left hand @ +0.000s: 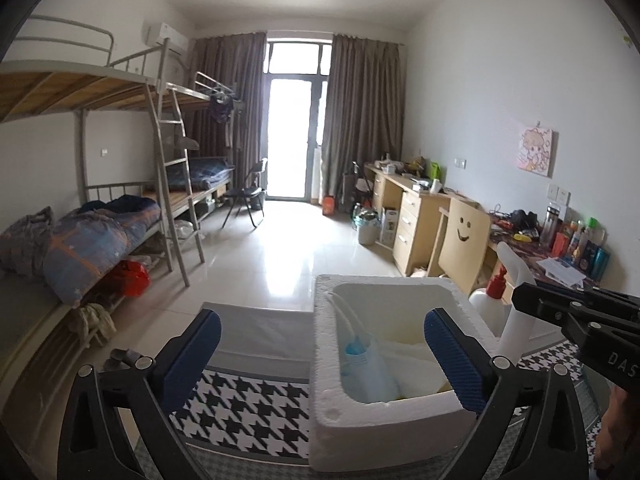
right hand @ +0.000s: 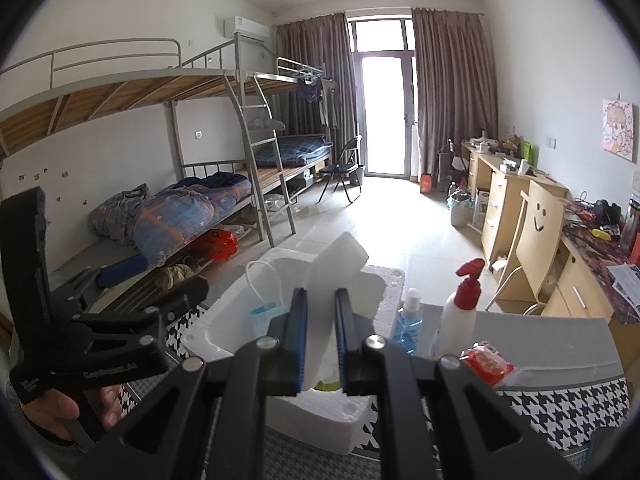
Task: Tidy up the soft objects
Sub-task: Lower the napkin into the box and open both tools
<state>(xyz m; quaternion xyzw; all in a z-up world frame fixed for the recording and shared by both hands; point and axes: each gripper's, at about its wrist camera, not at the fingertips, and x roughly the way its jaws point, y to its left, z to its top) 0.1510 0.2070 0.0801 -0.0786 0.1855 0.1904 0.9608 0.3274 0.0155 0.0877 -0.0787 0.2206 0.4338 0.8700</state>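
A white foam box (left hand: 384,432) sat on the houndstooth-patterned tabletop (left hand: 248,408), open at the top. Inside it lay a blue-and-white bag with white cord handles (left hand: 364,364) toward the left, and pale soft material at the right and bottom that could not be told apart clearly. In the right wrist view the same box (right hand: 224,336) showed the bag (right hand: 266,312) standing at its left side and a yellowish-green scrap (right hand: 326,385) low in the near part. That view alone showed a clear bottle of blue liquid (right hand: 409,322), a red packet (right hand: 486,364) on the grey strip right of the box, and a hand (right hand: 60,408) gripping the left tool's handle; the white spray bottle with a red trigger (right hand: 460,312) was plain there, while the left wrist view caught only part of it (left hand: 494,300) beyond the box's far right corner. The left claw (left hand: 322,356) stood wide open with nothing pressed between its blue pads (left hand: 192,360), its right finger over the box's interior and its left finger over the tabletop. The right claw (right hand: 322,344) was clamped on a white sponge block (right hand: 340,258), which rose out of the pads above the box; the left wrist view showed that block (left hand: 516,328) at the box's right edge.
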